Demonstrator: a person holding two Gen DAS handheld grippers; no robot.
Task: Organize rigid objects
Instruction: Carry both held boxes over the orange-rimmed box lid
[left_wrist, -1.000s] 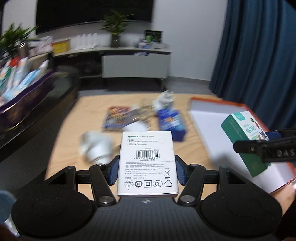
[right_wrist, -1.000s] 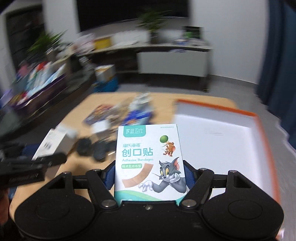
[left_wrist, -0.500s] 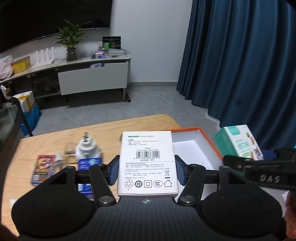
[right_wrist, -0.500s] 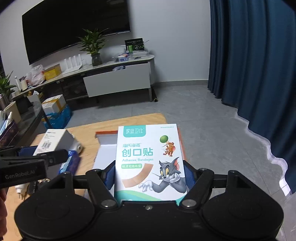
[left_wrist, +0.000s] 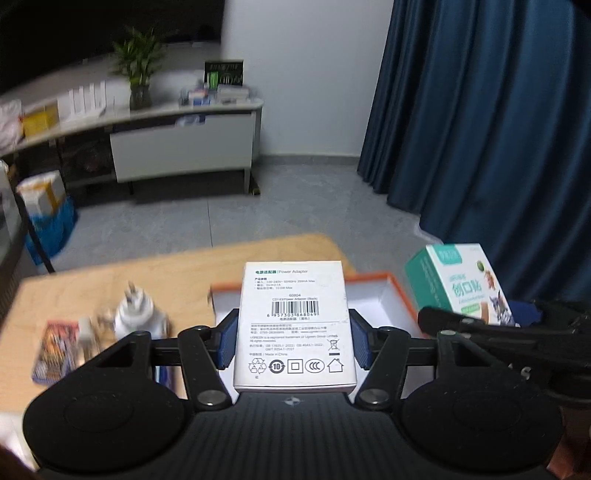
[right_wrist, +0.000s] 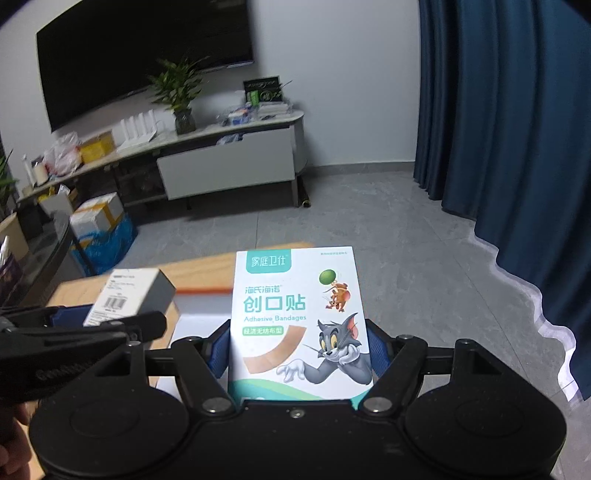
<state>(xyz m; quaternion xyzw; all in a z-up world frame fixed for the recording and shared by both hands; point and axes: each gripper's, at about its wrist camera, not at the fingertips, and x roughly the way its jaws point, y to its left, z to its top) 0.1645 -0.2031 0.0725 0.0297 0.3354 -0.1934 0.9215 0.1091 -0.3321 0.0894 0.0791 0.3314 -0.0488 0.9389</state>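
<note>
My left gripper (left_wrist: 293, 341) is shut on a white power adapter box (left_wrist: 294, 325), its blue pads pressing both sides. Beneath and beyond it lies an open white box with an orange rim (left_wrist: 373, 291) on the wooden table (left_wrist: 147, 277). My right gripper (right_wrist: 298, 350) is shut on a green and white adhesive bandages box (right_wrist: 299, 317) with a cartoon cat. In the left wrist view the bandages box (left_wrist: 458, 284) hangs at the right, over the orange-rimmed box's far right corner. In the right wrist view the power adapter box (right_wrist: 129, 295) shows at the left.
A white plug adapter (left_wrist: 135, 314), a colourful card pack (left_wrist: 55, 350) and small items lie on the table's left part. Beyond the table's far edge are grey floor, a low TV cabinet (right_wrist: 225, 166) and dark blue curtains (right_wrist: 509, 129). A hand (right_wrist: 13, 443) shows at bottom left.
Both grippers have swung to the right with their boxes held: the cluttered table middle has slid left, and the orange-rimmed box's far end, the floor and the curtains have come into view.
</note>
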